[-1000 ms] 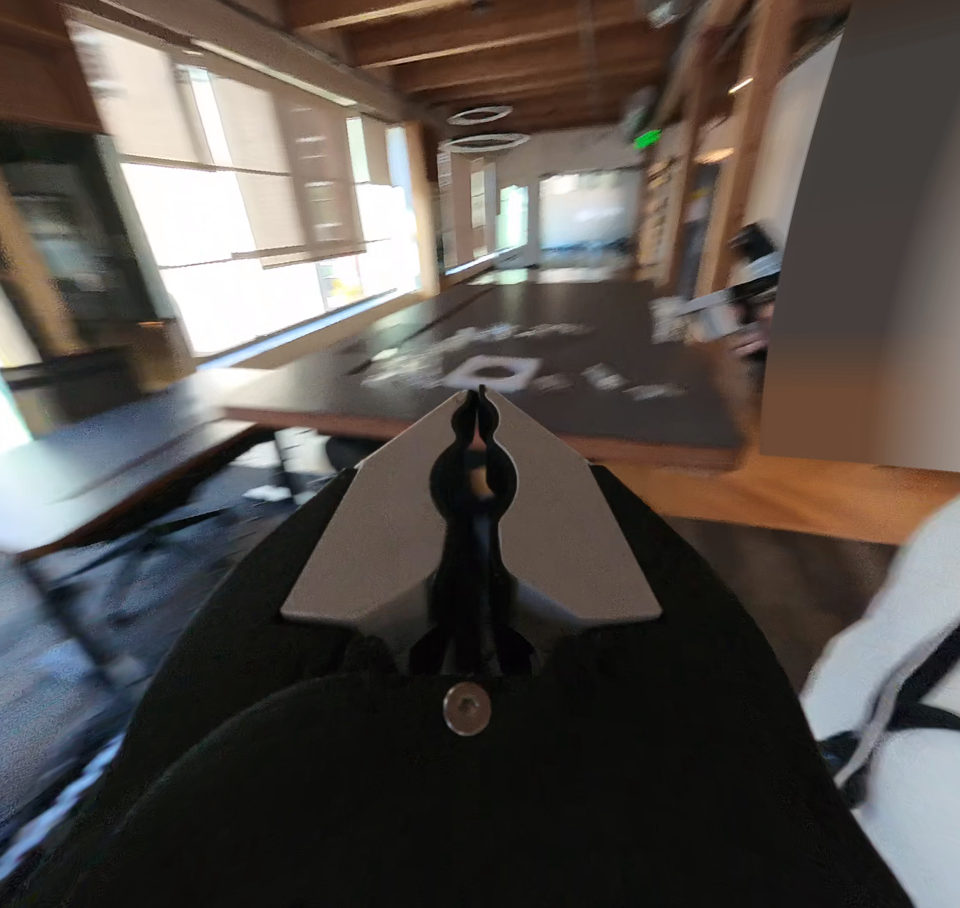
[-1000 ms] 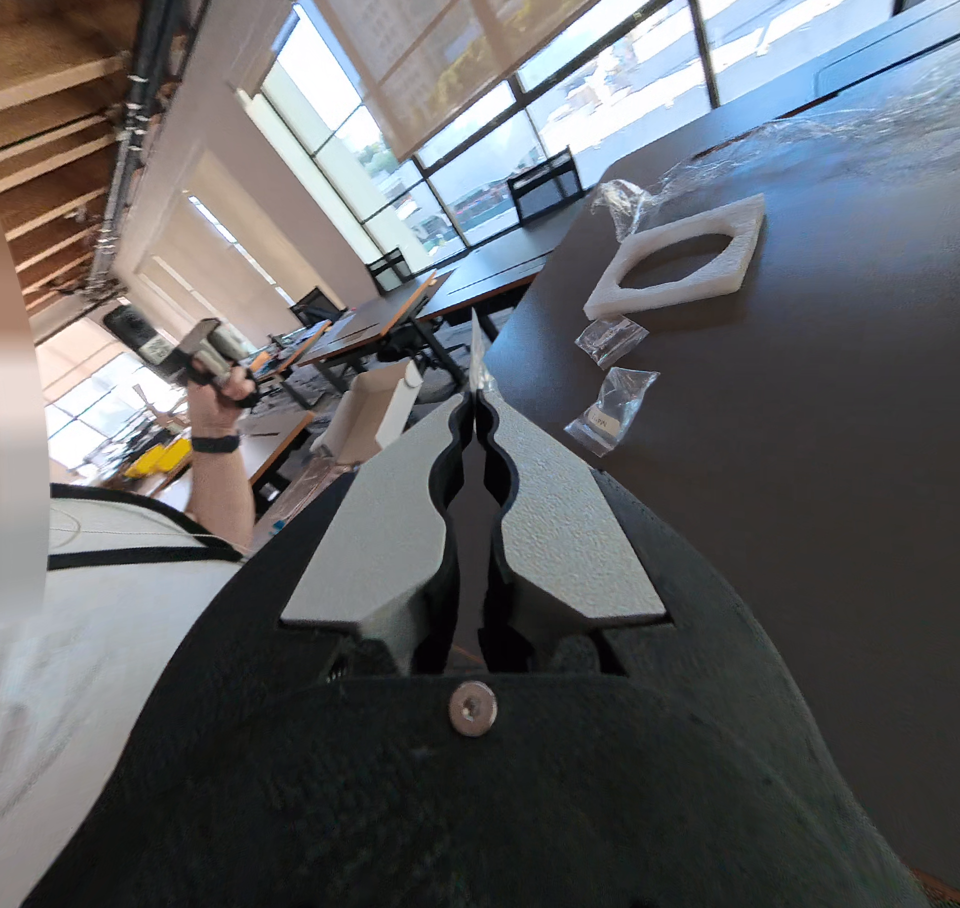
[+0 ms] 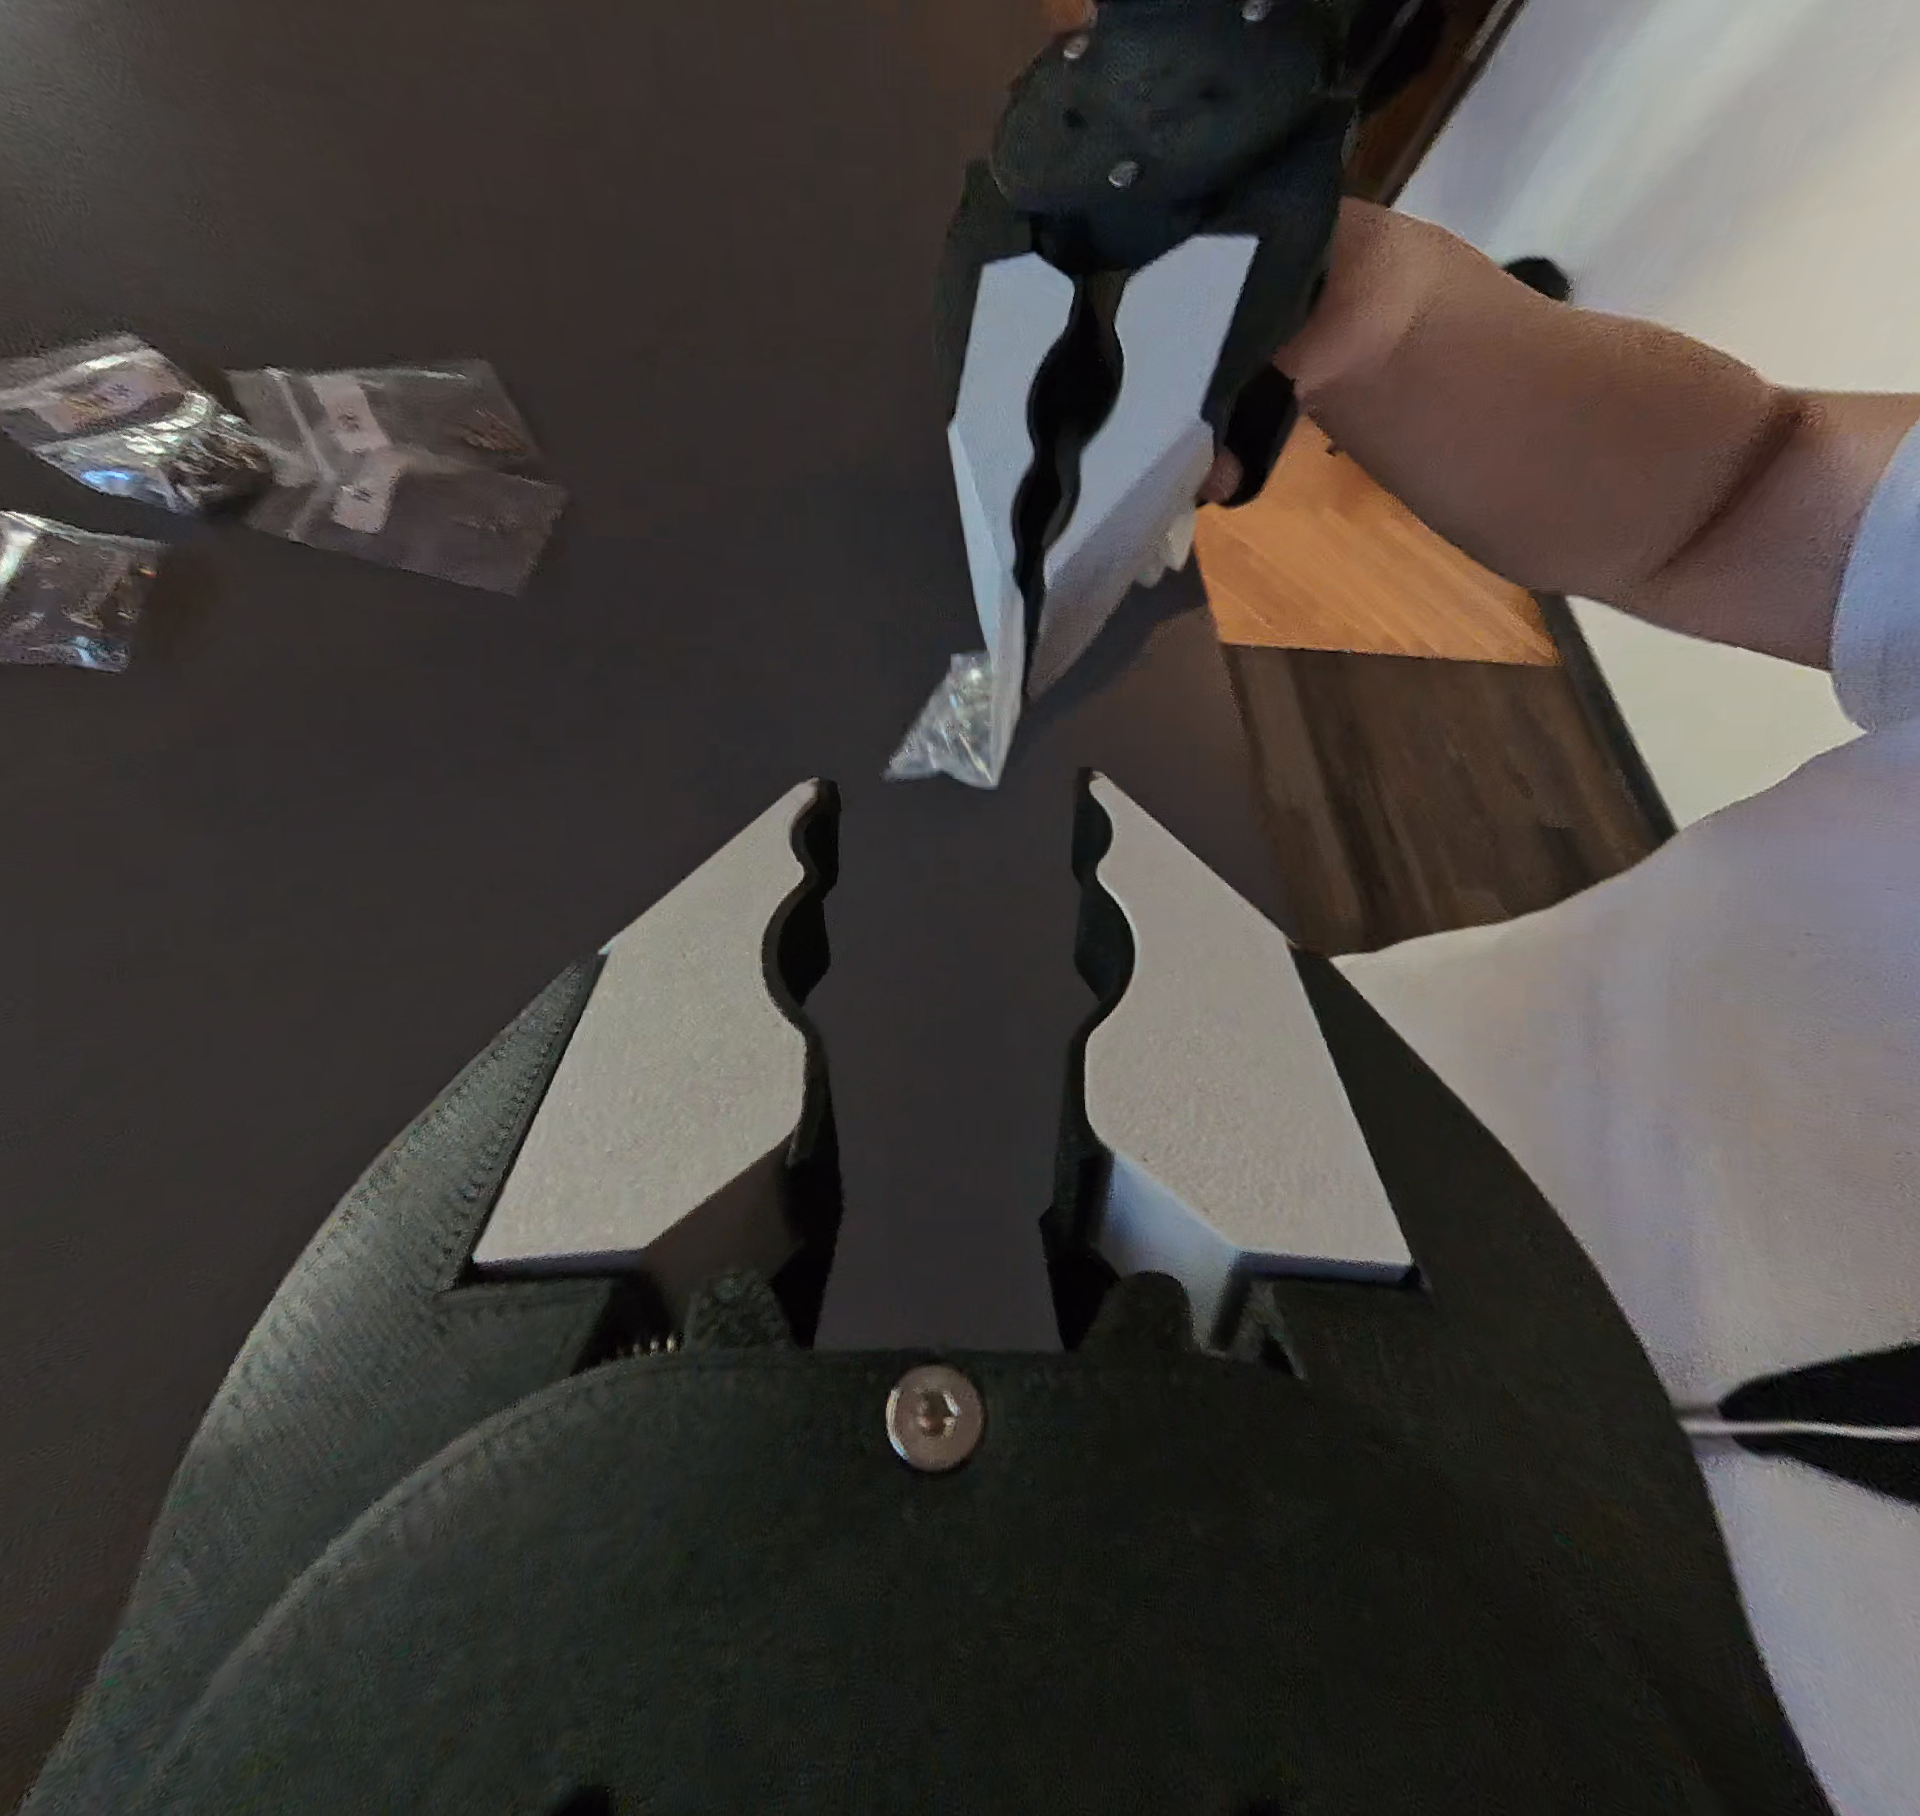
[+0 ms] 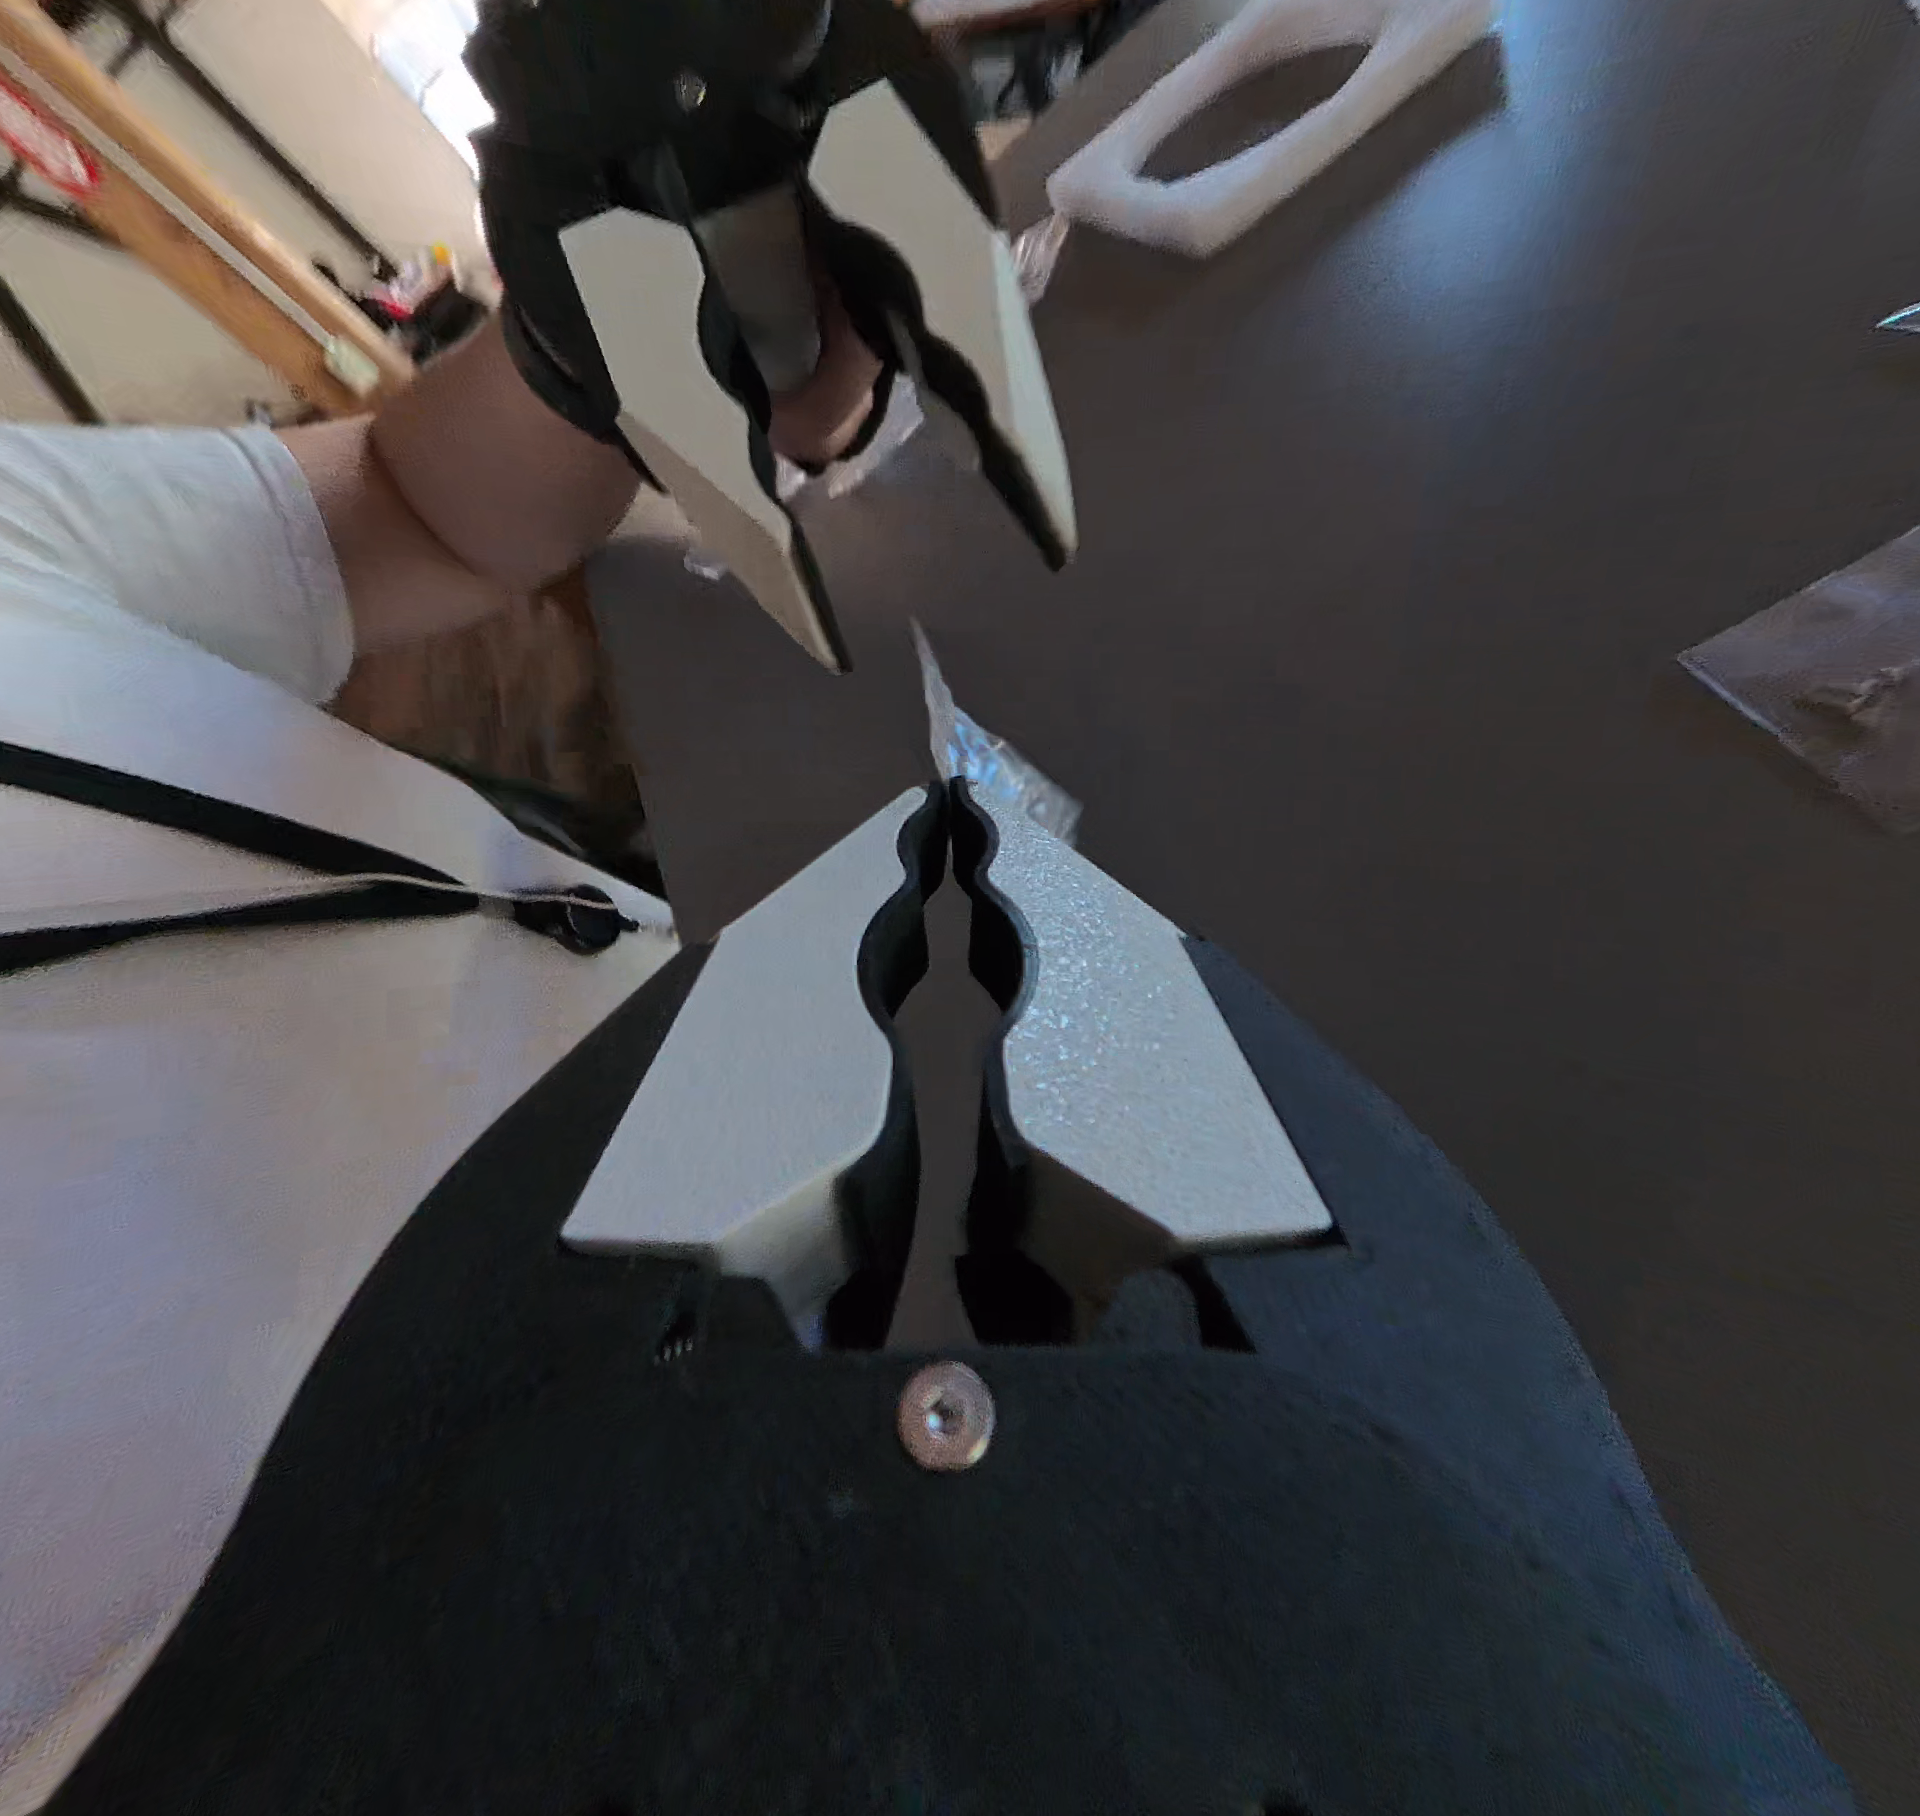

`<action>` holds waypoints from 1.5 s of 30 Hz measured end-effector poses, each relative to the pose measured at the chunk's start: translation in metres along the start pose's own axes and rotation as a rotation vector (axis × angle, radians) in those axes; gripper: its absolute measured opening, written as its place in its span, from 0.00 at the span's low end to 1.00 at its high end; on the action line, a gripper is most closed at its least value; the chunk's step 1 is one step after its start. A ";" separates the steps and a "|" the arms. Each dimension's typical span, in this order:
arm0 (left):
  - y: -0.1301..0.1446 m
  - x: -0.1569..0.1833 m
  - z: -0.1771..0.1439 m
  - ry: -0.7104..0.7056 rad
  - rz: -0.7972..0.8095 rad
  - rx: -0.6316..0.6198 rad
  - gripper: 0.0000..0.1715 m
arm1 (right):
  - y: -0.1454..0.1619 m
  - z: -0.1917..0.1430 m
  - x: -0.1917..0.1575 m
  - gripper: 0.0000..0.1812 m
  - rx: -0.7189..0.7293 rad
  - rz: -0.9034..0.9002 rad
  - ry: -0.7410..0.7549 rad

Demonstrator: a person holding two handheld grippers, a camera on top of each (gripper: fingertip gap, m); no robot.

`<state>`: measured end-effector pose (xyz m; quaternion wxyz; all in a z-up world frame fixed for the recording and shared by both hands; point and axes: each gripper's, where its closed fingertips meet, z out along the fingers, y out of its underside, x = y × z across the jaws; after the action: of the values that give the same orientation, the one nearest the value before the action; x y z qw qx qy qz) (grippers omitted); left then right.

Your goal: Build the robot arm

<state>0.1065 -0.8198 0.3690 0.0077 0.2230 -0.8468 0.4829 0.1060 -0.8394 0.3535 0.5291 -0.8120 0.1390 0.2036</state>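
Pinching a small clear bag [image 4: 961,738], right tool [image 4: 948,792] closed.

Both grippers, left gripper [image 3: 954,790] and right gripper [image 4: 948,792], have black ribbed printed bodies, pale grey wavy-edged fingers and a silver screw at six o'clock. White sleeve [image 3: 1881,571]; black strap [image 4: 208,909] across white shirt.

I see pale grey fingers [image 3: 707,1070] on black bodies, a dark brown tabletop [image 3: 520,156], clear glinting bags [image 3: 951,727], and a white foam frame [image 4: 1195,197].
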 end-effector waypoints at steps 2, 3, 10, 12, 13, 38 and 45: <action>-0.006 -0.015 0.016 -0.065 -0.039 0.007 0.26 | 0.002 -0.004 0.005 0.00 -0.057 -0.038 -0.090; -0.009 -0.018 0.024 -0.072 -0.068 0.017 0.26 | 0.002 -0.008 0.010 0.00 -0.079 -0.026 -0.128; -0.020 -0.023 0.064 -0.047 -0.185 0.009 0.01 | -0.006 -0.038 0.047 0.00 -0.172 -0.089 -0.264; -0.022 -0.026 0.074 -0.059 -0.159 -0.001 0.00 | -0.003 -0.045 0.054 0.01 -0.233 -0.133 -0.298; -0.023 -0.026 0.078 -0.052 -0.140 -0.019 0.00 | -0.005 -0.048 0.057 0.04 -0.249 -0.161 -0.315; -0.036 -0.078 0.101 -0.520 0.660 -0.620 0.00 | -0.007 -0.070 0.095 0.00 -0.284 -0.491 -0.295; -0.036 -0.083 0.061 -0.792 0.358 -0.487 0.04 | -0.012 -0.068 0.095 0.00 -0.240 -0.350 -0.241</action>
<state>0.2076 -0.8547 0.3469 -0.3455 0.2322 -0.8979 0.1430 0.2071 -0.8983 0.3419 0.4689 -0.8505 -0.0933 0.2192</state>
